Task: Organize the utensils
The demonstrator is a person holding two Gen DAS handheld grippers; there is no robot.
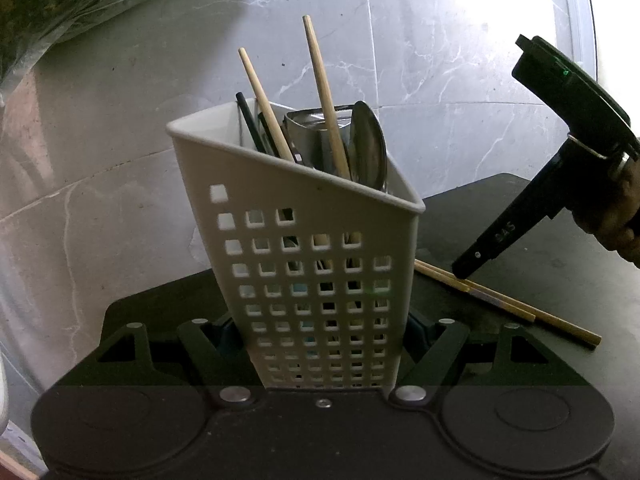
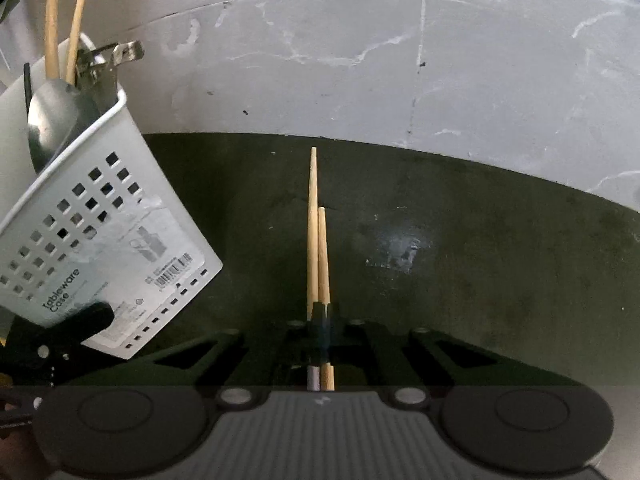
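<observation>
A white perforated tableware case (image 1: 316,264) stands tilted between my left gripper's fingers (image 1: 320,340), which are shut on its base. It holds two wooden chopsticks (image 1: 324,92), a metal spoon (image 1: 368,148), a metal tool and dark sticks. The case also shows at the left of the right wrist view (image 2: 100,232). My right gripper (image 2: 320,320) is shut on a pair of wooden chopsticks (image 2: 314,232) that lie on the black mat (image 2: 480,248). In the left wrist view the right gripper (image 1: 464,272) touches that pair (image 1: 508,304).
The black mat (image 1: 540,280) lies on a grey marble floor (image 1: 120,140). A clear plastic sheet (image 1: 60,8) is at the far left. A worn pale patch (image 2: 400,252) marks the mat to the right of the chopsticks.
</observation>
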